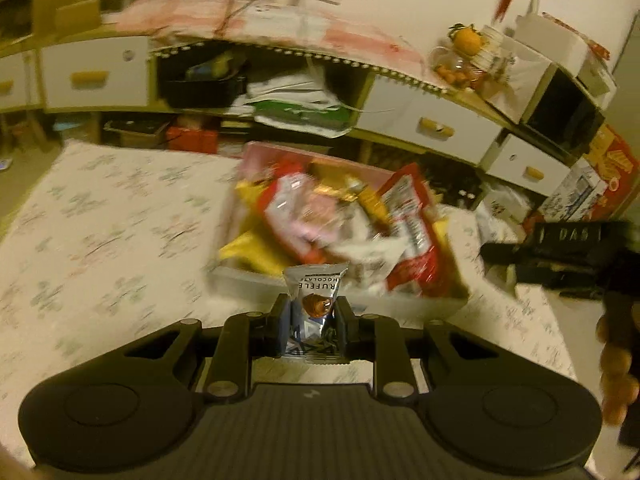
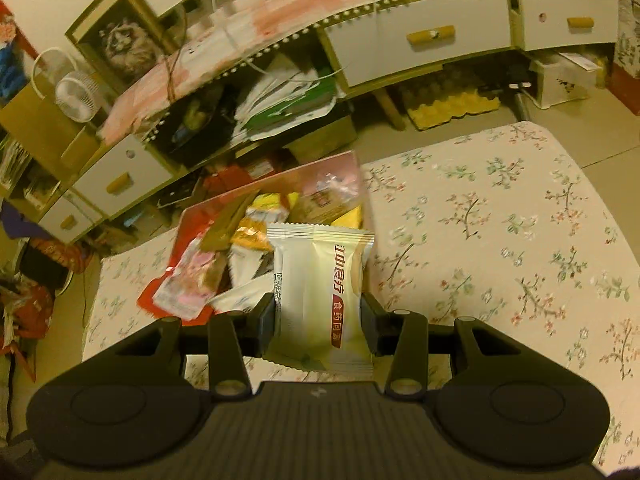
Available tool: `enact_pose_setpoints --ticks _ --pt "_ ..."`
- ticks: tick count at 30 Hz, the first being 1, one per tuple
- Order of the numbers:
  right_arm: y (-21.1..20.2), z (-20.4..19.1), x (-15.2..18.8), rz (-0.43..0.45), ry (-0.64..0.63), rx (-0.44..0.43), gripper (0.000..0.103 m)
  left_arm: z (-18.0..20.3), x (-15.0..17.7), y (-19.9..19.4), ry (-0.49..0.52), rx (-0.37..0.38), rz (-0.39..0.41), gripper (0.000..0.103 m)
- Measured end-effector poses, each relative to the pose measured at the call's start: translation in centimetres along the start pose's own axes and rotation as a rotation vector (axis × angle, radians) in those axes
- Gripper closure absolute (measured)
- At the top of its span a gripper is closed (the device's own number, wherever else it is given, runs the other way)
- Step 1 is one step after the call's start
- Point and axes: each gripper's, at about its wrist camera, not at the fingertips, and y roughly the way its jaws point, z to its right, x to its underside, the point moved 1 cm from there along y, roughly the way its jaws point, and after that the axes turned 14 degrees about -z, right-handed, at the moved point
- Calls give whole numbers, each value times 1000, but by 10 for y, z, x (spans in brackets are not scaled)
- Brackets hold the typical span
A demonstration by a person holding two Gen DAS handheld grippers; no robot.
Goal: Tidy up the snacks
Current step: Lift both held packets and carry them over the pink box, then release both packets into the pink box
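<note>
**Both grippers held snack packets beside the pink box**

The shallow pink cardboard box (image 1: 256,160) stuffed with mixed snack wrappers sat on the floral-patterned cloth-covered table (image 1: 100,220). In the left wrist view its near white wall lay at 12 o'clock, just beyond the fingertips, and bare cloth spread wide from 9 to 11 o'clock. In the right wrist view the box (image 2: 336,168) lay at 11 o'clock, and open cloth (image 2: 500,240) ran from 1 to 3 o'clock out to the table's rounded far edge, with floor beyond it.

The left gripper (image 1: 310,320) was clamped on a small silver chocolate truffle packet (image 1: 314,296). The packet stood upright between the fingers, its long axis pointing toward 12 o'clock, its crimped top edge reaching over the box's near wall, its print reading upside down.

The right gripper (image 2: 318,324) was clamped on a cream-white pillow-shaped snack packet with red lettering (image 2: 320,292). Its long axis also ran toward 12 o'clock, tilted slightly left, and its serrated far end overlapped the box's contents in the picture; whether it touched them could not be told.

In the left wrist view the right gripper (image 1: 496,258) showed at 3 o'clock, a black body held level just beside the box's right wall, with the person's right hand (image 1: 616,376) wrapped around its handle at 4 o'clock.
</note>
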Motion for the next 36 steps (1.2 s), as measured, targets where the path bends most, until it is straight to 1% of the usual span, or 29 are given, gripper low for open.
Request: enact_pose_setpoints --ticks 4,9,13,14,15,17,20,23,25,28,30,31,33,36 --pt "6 12 -8 10 28 -17 63 17 -25 22 42 48 35 76" --pt "12 19 -19 29 38 -66 63 32 -50 47 99 83 66 76" --pt "10 21 -28 53 47 -150 63 36 -63 63 118 116 80 76" --pt "8 21 -29 61 46 -173 63 37 -64 68 128 117 74 76" --pt "7 19 -31 69 43 -194 63 38 -66 72 135 103 66 75" --pt "7 15 -35 76 28 -218 63 39 -66 78 138 51 63 74" --pt "14 4 -40 65 -8 -219 62 33 -67 74 125 35 72 71" --pt "22 -8 -45 54 -34 -223 62 26 -69 63 120 21 100 67" --pt "26 -17 -48 53 -55 -230 62 19 -71 58 93 29 111 67" --pt "34 -30 -51 48 -72 -243 62 7 -75 51 25 45 118 65" --pt "40 -34 -52 44 -63 -229 62 1 -77 48 -4 46 123 63" --pt "45 -35 -51 41 -58 -221 60 -2 -78 47 -20 45 123 61" --pt "51 -35 -50 29 -48 -198 56 -8 -79 44 -50 52 115 56" --pt "47 -32 -51 37 -31 -172 54 -15 -79 43 -65 29 94 53"
